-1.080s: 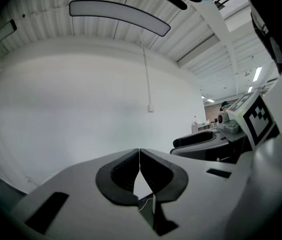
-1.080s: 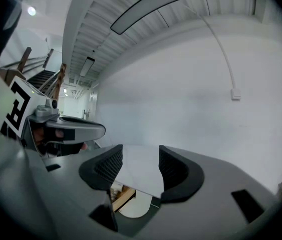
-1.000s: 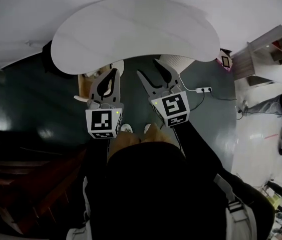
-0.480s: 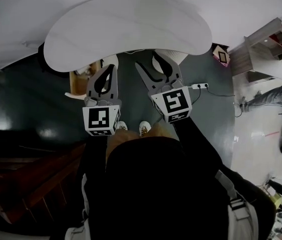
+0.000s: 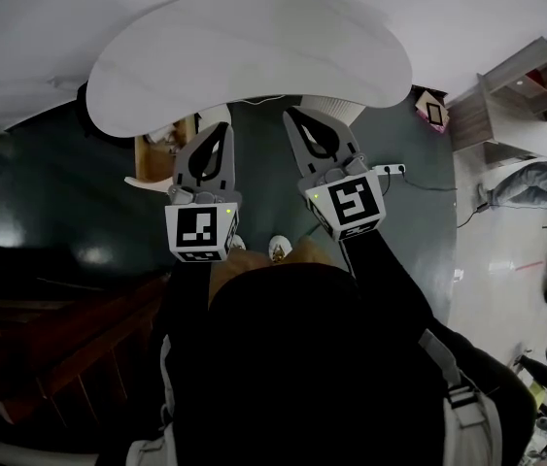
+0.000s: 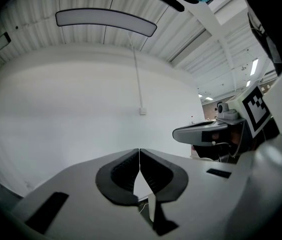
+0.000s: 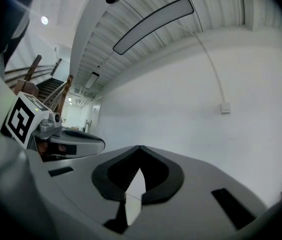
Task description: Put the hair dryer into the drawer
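The broad white rounded table top (image 5: 254, 56) fills the upper part of your head view, over a dark grey floor (image 5: 79, 192). You stand just short of the table's near edge, with both tools held level and pointing at the plain white wall (image 6: 80, 109) beyond it.

Under the table's left side sits a light wooden box-like piece (image 5: 156, 151). It may be the drawer unit, but too little of it shows to say so, or to say whether anything is open or shut. The black-padded grey left gripper (image 5: 222, 127) has its tips pressed together with nothing between them. The matching right gripper (image 5: 294, 116) has just been closing; its tips now meet on nothing as well.

The hair dryer appears in none of your views: not on the table top, not on the floor, not in either tool. I judge that this fits two stages equally. Either the dryer waits somewhere out of sight to be fetched, or it already lies shut away in the drawer and your hands have come off it. These pictures do not settle which.

Whichever it is, what comes next calls first for a look lower, under the table edge towards that wooden piece, so that the drawer and the dryer come into view.
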`<state>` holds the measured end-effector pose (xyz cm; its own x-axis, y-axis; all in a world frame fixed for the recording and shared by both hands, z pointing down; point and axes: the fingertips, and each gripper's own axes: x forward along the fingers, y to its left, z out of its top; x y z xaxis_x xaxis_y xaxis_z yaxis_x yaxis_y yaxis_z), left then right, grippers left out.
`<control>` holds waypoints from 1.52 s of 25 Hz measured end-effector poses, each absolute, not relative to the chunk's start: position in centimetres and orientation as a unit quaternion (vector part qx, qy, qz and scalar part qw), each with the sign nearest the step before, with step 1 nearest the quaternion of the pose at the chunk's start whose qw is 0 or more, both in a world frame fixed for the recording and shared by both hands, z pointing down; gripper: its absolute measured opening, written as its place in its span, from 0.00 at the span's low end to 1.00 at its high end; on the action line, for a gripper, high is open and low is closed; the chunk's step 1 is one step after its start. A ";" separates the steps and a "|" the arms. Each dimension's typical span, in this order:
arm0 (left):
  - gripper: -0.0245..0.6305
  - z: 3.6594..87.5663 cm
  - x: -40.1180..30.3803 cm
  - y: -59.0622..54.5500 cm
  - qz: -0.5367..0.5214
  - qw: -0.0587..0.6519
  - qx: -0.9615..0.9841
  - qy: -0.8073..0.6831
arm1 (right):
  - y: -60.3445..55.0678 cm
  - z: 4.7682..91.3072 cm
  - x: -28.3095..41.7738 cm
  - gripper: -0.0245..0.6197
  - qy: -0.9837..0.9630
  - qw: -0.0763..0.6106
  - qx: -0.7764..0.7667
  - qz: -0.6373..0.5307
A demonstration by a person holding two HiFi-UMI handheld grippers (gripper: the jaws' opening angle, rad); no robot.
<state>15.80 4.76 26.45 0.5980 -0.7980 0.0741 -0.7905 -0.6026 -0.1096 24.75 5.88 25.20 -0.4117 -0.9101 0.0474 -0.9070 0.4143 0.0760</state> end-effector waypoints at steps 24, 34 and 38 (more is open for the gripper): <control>0.07 25.5 17.1 5.6 -0.049 0.043 -0.898 0.435 | 6.8 25.1 25.5 0.08 -0.829 0.052 0.556 -0.030; 0.07 25.3 16.5 5.9 -0.047 0.041 -0.895 0.441 | 7.2 25.2 25.5 0.08 -0.829 0.058 0.555 -0.036; 0.07 25.2 16.6 6.1 -0.047 0.043 -0.896 0.440 | 7.2 25.2 25.6 0.08 -0.831 0.059 0.552 -0.035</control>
